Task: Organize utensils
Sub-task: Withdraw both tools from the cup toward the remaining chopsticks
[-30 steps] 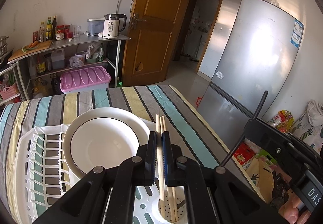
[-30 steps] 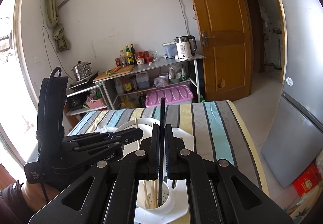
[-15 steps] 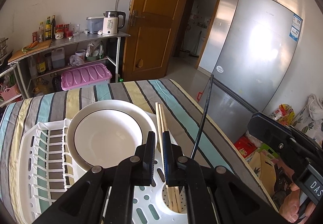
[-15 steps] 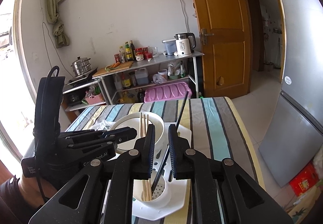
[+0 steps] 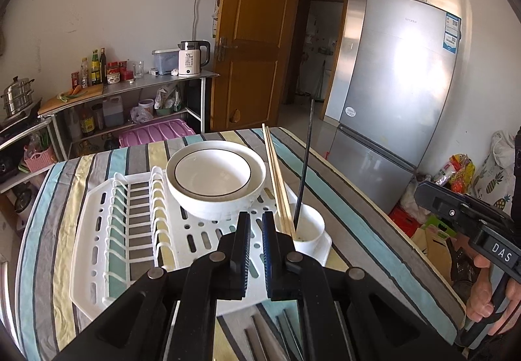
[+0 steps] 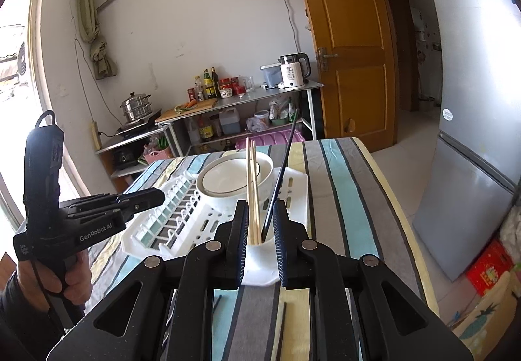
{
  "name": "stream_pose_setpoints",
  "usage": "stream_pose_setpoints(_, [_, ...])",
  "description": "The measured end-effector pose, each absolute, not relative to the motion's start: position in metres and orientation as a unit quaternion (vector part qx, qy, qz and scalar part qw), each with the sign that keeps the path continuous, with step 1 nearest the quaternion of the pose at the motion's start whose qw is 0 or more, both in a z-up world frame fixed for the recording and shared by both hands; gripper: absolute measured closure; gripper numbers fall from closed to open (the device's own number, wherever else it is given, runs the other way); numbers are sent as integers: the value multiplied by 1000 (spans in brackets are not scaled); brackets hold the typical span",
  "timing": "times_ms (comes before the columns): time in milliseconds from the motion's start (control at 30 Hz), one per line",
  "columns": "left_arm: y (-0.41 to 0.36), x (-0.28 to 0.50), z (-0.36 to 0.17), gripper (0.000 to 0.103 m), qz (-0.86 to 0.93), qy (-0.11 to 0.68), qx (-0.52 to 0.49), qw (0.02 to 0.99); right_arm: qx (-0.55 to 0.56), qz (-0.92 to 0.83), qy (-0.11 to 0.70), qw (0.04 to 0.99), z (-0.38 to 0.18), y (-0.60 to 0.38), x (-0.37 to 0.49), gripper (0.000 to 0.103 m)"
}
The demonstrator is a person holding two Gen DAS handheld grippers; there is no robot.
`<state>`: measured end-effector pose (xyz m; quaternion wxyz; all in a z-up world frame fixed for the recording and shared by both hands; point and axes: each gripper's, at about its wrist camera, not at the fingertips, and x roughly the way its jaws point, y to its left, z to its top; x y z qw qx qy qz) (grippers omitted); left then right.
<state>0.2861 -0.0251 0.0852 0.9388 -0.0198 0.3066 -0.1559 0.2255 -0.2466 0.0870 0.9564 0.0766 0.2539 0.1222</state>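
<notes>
A white utensil cup at the corner of the white drying rack holds a pair of wooden chopsticks and a black chopstick, all leaning upright. They also show in the right wrist view: wooden chopsticks, black chopstick, cup. My left gripper is slightly open and empty, back from the cup. My right gripper is open and empty, just in front of the cup. More black chopsticks lie on the cloth below my right gripper.
A white bowl sits in the rack. The table has a striped cloth. A silver fridge stands to the right, a wooden door behind, and a metal shelf with bottles and a kettle at the back left.
My left gripper let go of the wooden chopsticks and my right gripper let go of the black chopstick; both now stand in the cup. Both grippers pulled back from the cup.
</notes>
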Motion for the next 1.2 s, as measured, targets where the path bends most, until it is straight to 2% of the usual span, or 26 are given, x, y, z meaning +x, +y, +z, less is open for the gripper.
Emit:
stream_pose_setpoints(567, [-7,154,52,97,-153,311,2,938,63,140,276,949,50,-231,128,87])
stream_pose_setpoints(1200, [13,143,8,92,-130,365,-9,922,71,144,322,933,14,-226,120,85])
